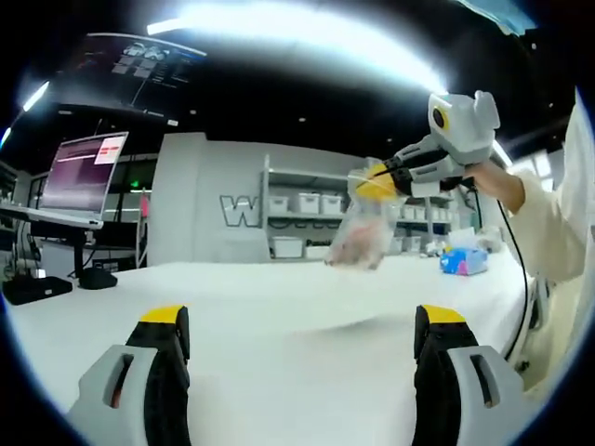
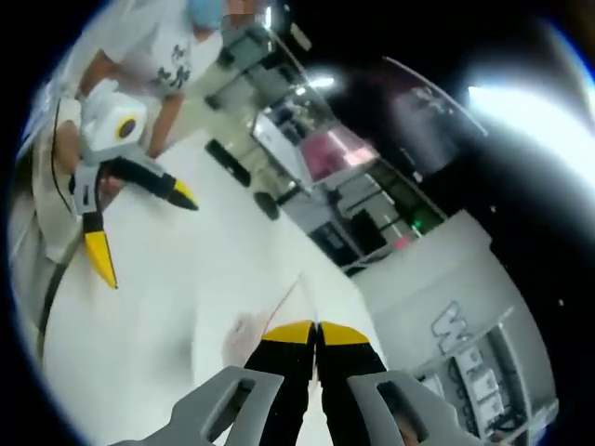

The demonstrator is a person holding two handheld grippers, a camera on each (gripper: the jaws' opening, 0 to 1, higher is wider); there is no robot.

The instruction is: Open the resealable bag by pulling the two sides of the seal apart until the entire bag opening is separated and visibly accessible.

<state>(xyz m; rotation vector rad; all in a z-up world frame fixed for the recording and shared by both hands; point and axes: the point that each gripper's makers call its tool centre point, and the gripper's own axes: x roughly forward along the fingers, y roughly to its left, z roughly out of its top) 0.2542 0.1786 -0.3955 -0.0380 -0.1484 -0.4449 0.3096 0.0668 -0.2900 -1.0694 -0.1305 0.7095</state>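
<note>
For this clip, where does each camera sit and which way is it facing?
Left gripper view: rides the open left gripper, facing across the white table at shelves; the right gripper holds up the clear bag, sleeve behind.
Right gripper view: rides the right gripper, rolled, jaws shut on the bag, facing back at the person and the left gripper.
Shared: table, bag, both grippers.

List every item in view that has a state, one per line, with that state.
resealable bag: held up off the table, hanging from the right tool; whether the seal is open cannot be told.
right tool: shut on the bag's top edge.
left tool: open, holding nothing.
monitor: switched on.
table: white, level.
</note>
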